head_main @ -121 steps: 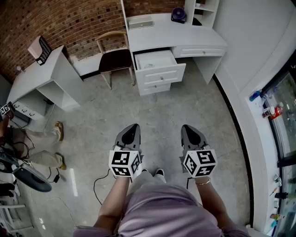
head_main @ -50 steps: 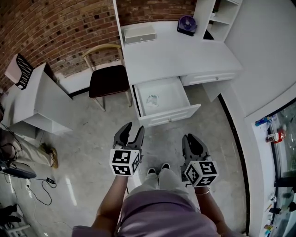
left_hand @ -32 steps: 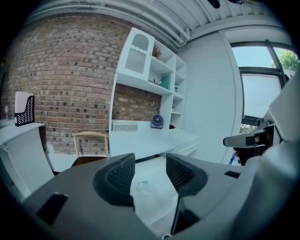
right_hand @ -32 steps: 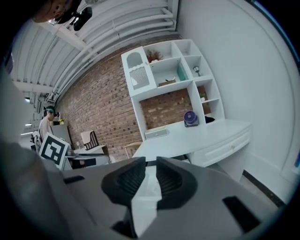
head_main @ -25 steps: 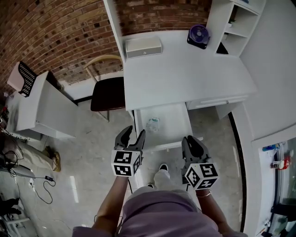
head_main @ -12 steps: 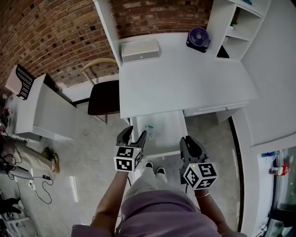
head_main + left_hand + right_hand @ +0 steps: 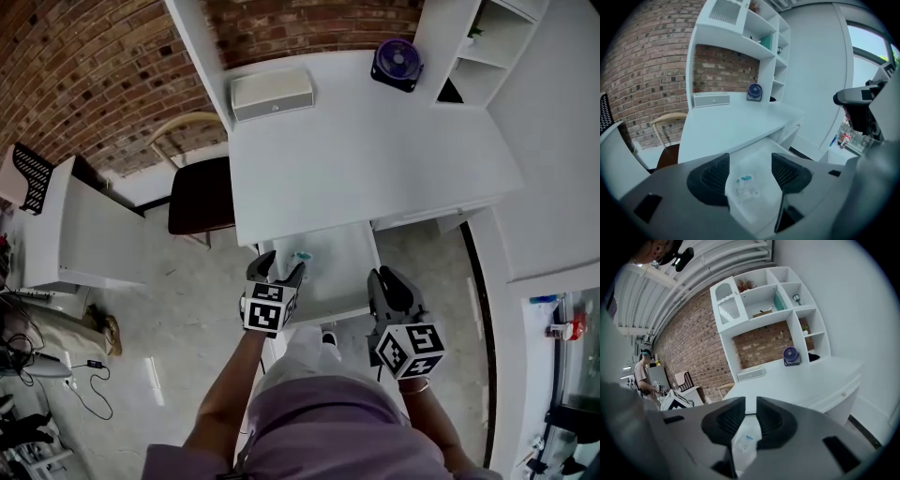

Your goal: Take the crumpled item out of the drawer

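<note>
The crumpled item [image 7: 302,255], pale plastic with a teal spot, lies in the open white drawer [image 7: 339,267] under the desk's edge. My left gripper [image 7: 283,264] hangs over the drawer's front left corner, tilted down toward the item. Its jaws have just been opening and nothing is between the pads. In the left gripper view the crumpled item [image 7: 744,186] shows on the drawer floor [image 7: 765,157] beyond my left gripper [image 7: 750,169]. My right gripper [image 7: 385,278] sits at the drawer's front right, jaws drawn to a thin slit. The crumpled item [image 7: 743,442] shows below my right gripper [image 7: 751,405].
The white desk [image 7: 375,159] carries a purple fan [image 7: 397,62] and a white box [image 7: 272,94] at the back by the brick wall. A shelf unit [image 7: 473,42] stands at its right end. A dark-seated chair [image 7: 200,192] and a white side table [image 7: 84,248] stand to the left.
The left gripper has moved forward and down to the drawer's front left corner, with its jaws spread wider. The right gripper has edged forward. The desk and drawer now appear closer.
</note>
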A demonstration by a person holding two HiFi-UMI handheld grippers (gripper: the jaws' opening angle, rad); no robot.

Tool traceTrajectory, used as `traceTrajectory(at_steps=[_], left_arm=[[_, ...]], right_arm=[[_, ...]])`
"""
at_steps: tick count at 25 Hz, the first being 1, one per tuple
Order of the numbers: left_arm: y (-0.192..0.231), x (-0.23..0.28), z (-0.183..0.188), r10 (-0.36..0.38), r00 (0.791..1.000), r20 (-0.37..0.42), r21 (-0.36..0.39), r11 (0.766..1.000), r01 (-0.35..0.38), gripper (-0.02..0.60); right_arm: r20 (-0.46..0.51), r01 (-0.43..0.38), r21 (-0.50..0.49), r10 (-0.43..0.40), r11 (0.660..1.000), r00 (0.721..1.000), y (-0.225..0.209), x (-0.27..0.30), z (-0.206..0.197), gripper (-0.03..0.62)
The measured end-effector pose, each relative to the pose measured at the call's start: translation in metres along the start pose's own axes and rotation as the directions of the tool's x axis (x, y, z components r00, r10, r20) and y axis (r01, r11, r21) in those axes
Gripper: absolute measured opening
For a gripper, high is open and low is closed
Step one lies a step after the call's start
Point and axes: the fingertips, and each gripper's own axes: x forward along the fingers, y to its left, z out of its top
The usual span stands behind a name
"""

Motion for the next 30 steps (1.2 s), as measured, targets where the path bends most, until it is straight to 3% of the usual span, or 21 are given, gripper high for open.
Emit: traceTrajectory(at_steps=[10,22,30], left_arm=[[0.010,0.060,-0.042,-0.065,0.982,-0.177,0.024,0.997,0.071,0.273],[0.015,0.111,-0.091,-0.093,0.929,-0.359,0.053,0.991,0.120,0.285],[0.021,0.136,-0.125,-0.060,0.888,-0.455,0.040,0.995,0.088,0.294]], right_arm=[[-0.062,0.059,0.039,-0.057,0.997,0.996,-0.009,0.027,-0.013,0.060],[-0.091,0.150,0.090,-0.142,0.985,0.986,-0.022,0.043,-0.020,0.061],[-0.122,0.211,0.109,-0.197,0.971,0.973,-0.036,0.040,-0.031,0.061]])
